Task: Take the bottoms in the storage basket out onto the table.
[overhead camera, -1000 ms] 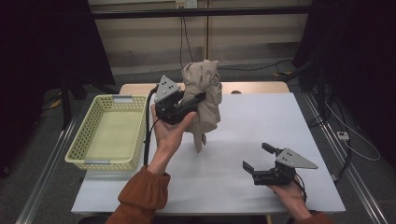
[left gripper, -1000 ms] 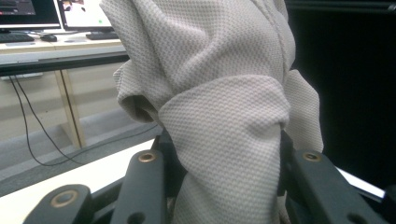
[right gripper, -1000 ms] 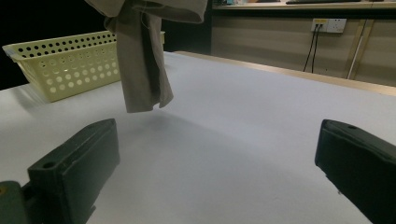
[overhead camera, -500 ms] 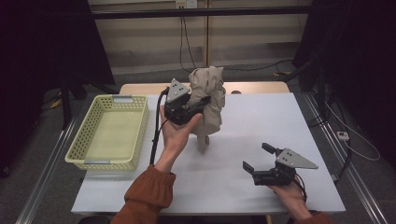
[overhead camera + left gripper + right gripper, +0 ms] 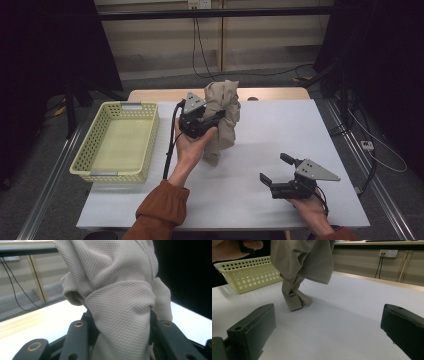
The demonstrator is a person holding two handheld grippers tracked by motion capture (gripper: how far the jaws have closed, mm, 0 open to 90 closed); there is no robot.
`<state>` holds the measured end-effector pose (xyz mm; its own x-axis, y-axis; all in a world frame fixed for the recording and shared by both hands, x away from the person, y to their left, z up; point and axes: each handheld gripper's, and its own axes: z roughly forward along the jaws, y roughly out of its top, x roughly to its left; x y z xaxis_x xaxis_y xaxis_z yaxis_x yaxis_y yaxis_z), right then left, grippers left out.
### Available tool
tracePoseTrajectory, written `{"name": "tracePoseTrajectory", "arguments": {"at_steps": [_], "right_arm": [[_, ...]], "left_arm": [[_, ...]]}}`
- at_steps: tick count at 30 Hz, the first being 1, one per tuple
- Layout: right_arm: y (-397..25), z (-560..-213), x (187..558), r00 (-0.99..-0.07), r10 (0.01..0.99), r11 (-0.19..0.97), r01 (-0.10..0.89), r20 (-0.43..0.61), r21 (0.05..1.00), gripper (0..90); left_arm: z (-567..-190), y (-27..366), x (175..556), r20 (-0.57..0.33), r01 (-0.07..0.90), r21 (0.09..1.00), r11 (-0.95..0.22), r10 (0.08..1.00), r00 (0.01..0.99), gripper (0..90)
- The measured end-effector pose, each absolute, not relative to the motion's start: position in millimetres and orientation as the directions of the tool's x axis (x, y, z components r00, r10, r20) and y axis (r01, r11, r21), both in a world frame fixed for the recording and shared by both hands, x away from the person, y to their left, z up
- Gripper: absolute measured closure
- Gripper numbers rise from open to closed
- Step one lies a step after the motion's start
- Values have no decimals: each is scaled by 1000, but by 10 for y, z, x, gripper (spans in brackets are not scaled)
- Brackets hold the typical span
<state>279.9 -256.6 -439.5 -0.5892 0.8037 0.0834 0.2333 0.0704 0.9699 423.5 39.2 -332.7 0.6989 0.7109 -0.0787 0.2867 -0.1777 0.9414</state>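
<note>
The left gripper [image 5: 212,118], clamped on the bunched beige knit cloth [image 5: 223,117], had drifted right, away from the pale yellow perforated plastic basket [image 5: 116,141]. One corner dragged on the white table [image 5: 280,140], so probably not binning it yet. The right gripper [image 5: 278,171] sat wide open, empty.

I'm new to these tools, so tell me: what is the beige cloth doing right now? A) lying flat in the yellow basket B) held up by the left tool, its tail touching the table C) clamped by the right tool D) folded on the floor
B: the left gripper pinches the beige cloth aloft, its lowest end resting on the table.

lab | black curtains [image 5: 45,55] | framed white table [image 5: 280,145] | wall sockets [image 5: 390,253]
</note>
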Motion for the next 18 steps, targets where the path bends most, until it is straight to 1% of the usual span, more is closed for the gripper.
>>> {"name": "tracePoseTrajectory", "arguments": {"at_steps": [18], "right_arm": [[-2557,-4399,2803,-591,803,76,232,79,970,0]], "left_arm": [[-3636,436,4311,-86,361,902,-239,719,690,615]]}}
